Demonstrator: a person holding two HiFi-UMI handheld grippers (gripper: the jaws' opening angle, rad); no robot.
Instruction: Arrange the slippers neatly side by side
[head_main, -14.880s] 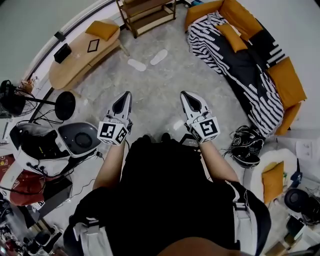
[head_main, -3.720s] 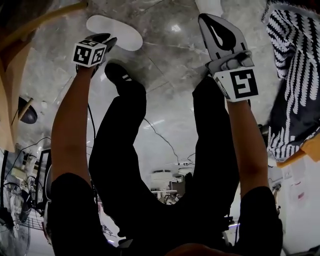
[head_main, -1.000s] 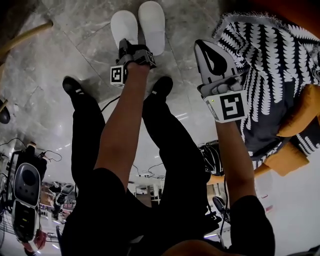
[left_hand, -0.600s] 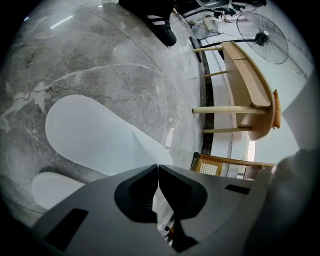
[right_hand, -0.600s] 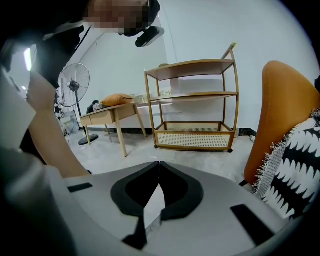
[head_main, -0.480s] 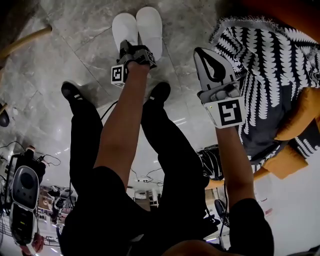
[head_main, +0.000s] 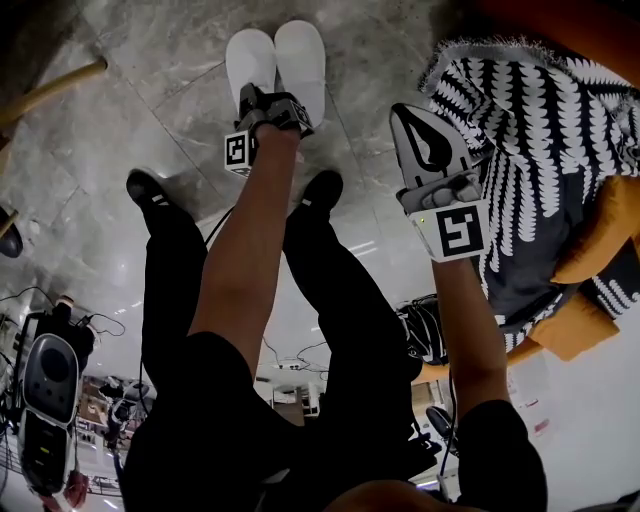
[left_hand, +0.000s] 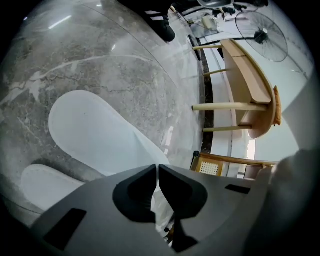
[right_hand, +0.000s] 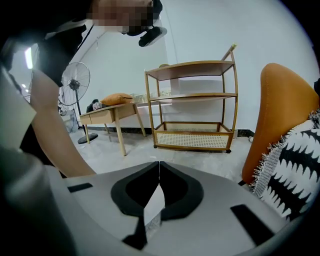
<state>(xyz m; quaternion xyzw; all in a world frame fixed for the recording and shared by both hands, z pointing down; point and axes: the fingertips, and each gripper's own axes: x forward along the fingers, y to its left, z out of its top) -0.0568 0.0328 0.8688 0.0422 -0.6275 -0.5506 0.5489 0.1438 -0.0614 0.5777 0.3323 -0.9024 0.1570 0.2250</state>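
l gripper jaws clamped on slipper heel, now dragged in beside other slipper; pair looks aligned, needs release. r gripper jaws together, empty.

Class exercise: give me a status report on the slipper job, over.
Left gripper shut, apparently pinching the heel edge of one white slipper. Right gripper shut, empty. Second slipper lies close alongside. Nothing seen blocking them.
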